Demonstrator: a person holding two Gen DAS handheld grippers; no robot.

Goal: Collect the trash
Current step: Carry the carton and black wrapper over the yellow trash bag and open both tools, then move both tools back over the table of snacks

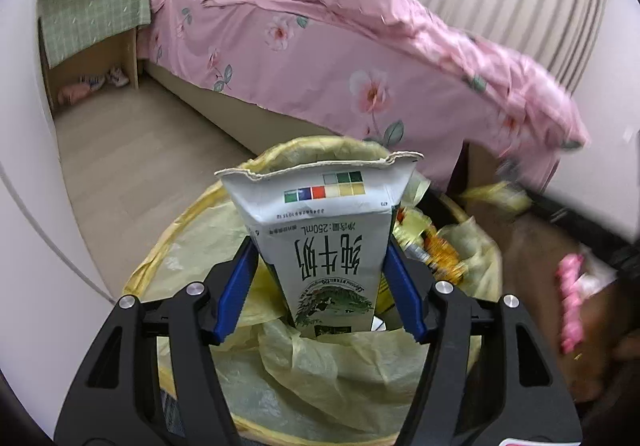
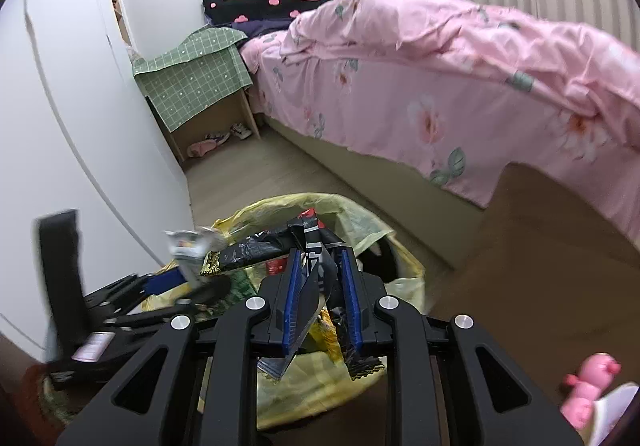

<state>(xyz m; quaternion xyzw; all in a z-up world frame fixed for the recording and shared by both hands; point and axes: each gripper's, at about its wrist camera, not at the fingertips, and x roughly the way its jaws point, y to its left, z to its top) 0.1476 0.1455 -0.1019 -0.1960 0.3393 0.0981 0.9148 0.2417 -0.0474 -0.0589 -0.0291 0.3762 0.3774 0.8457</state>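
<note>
The left gripper [image 1: 320,266] is pinching a white paperboard milk carton [image 1: 326,242] between its blue ribbed pads, one pad pressing on each side of the carton's body. The carton is sitting upside down in that view, its print inverted, and its torn, flared edge is curling outward at the far end beyond the fingertips. It is hanging directly over a round bin lined with a thin, crinkled, pale yellow plastic bag [image 1: 332,366], whose rim is folding over the bin's edge. Inside the liner, shiny orange and gold foil wrappers [image 1: 434,252] are lying crumpled beside the carton. The right gripper [image 2: 320,278] is closing on a glossy black foil wrapper [image 2: 276,246], creased and twisted, with red and white print and a gold patterned edge; the wrapper is sticking out past the fingertips and trailing below the pads, over the same yellow liner [image 2: 320,390]. A pink floral quilt [image 1: 320,45], soft and rumpled, is draping over the bed behind the bin, and a green checked cloth [image 2: 196,85] is covering a boxy wooden nightstand.
</note>
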